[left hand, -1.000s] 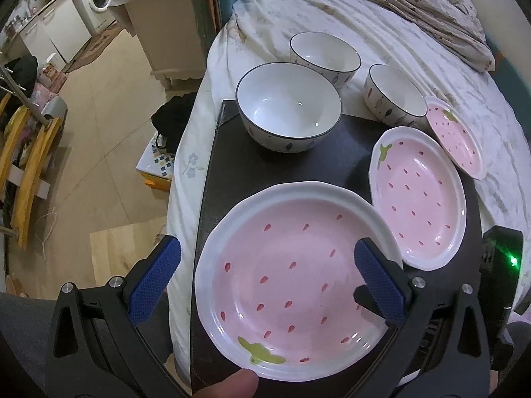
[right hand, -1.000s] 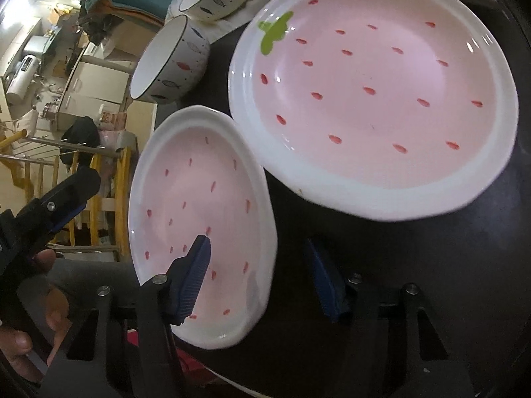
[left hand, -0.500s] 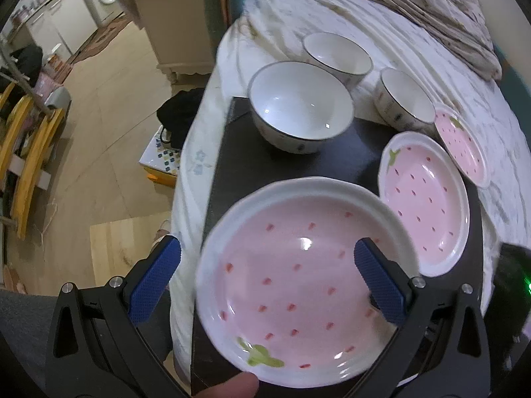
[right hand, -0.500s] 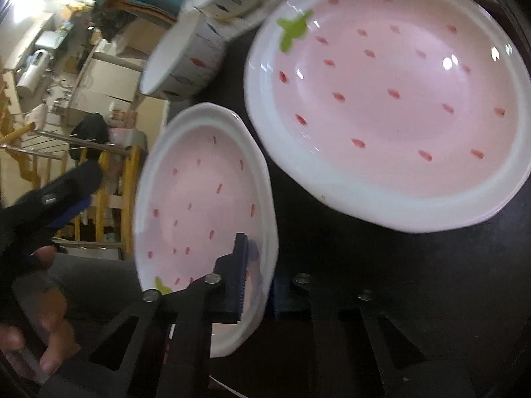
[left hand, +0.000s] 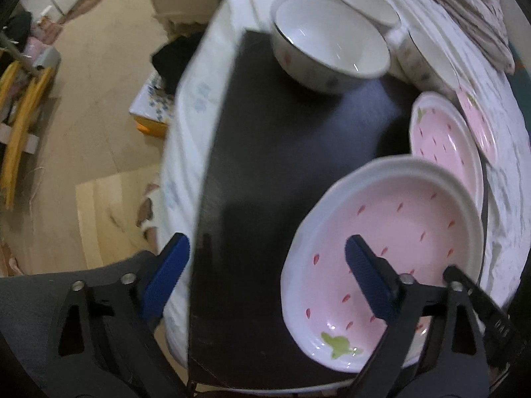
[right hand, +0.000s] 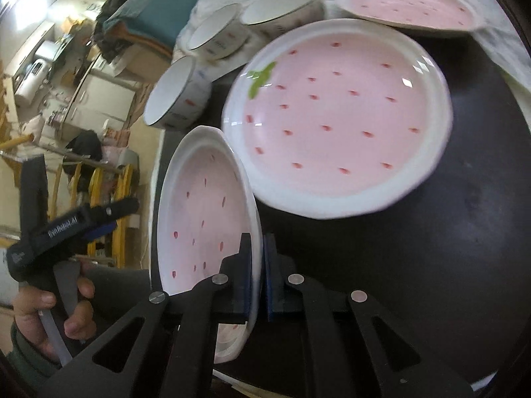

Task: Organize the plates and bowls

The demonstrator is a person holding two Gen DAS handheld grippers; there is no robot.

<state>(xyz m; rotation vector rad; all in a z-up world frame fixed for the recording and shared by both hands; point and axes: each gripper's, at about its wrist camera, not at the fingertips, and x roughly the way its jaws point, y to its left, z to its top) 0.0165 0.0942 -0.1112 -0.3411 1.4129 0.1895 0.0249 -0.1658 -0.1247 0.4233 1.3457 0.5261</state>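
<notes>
My right gripper point(right hand: 257, 272) is shut on the near rim of the large pink strawberry plate point(right hand: 205, 225), which is tilted up off the dark board point(right hand: 464, 232). The same plate point(left hand: 381, 248) fills the lower right of the left wrist view. My left gripper point(left hand: 265, 275) points down over the board point(left hand: 265, 165). Its jaws are closing, and no pad presses on anything; its right finger point(left hand: 368, 278) hangs over the plate. A medium pink plate point(right hand: 338, 122) lies flat behind, and a small one point(right hand: 411, 3) lies beyond it. Three white bowls point(right hand: 179, 96) point(right hand: 219, 34) point(right hand: 282, 6) stand at the back.
The board rests on a bed with a white sheet point(left hand: 186, 106) and a rumpled quilt point(left hand: 464, 6). A hand point(right hand: 49, 308) holds the left gripper's handle point(right hand: 66, 229). Wooden floor point(left hand: 99, 99) drops away at the left, with a small box point(left hand: 149, 109) and yellow rails point(left hand: 20, 122).
My right gripper closed on the large plate's rim and tipped it up. In the left wrist view the plate slid to the right, and the left gripper sank and narrowed slightly.
</notes>
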